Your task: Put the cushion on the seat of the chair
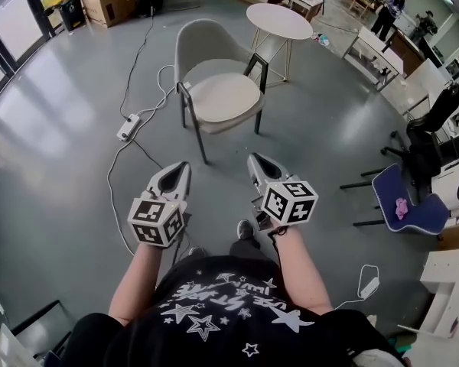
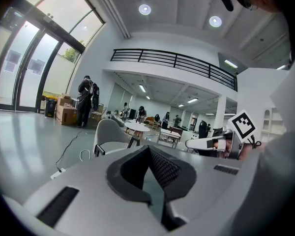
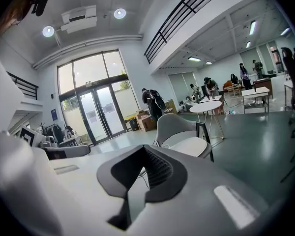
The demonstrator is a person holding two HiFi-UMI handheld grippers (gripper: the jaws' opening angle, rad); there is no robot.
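Head view: the chair [image 1: 201, 43] stands at 12 o'clock from me on the grey floor. The pale cushion [image 1: 226, 98] lies flat on its seat, inside the arms and against the base of the backrest.

Left gripper [image 1: 182, 168]: I hold it low, in front of my body, with its tip towards 12 o'clock, well short of the chair. In the left gripper view the jaws meet at the tip, with nothing between them.

Right gripper [image 1: 255, 160]: it is just beside the left, at its 3 o'clock, on the same heading. In the right gripper view the ribbed pads [image 3: 158, 170] are closed together and empty. The chair and cushion [image 3: 189, 145] sit beyond the tip at 1 o'clock.

Neither gripper touches the chair or the cushion.

Surroundings: a round white table [image 1: 279, 20] stands at 1 o'clock behind the chair. A power strip [image 1: 128, 127] with a white cable lies on the floor at the chair's 8 o'clock. Cardboard boxes [image 1: 111, 2] are at 11 o'clock, far back. A blue office chair [image 1: 409, 205] is at 3 o'clock from the right gripper, well apart.
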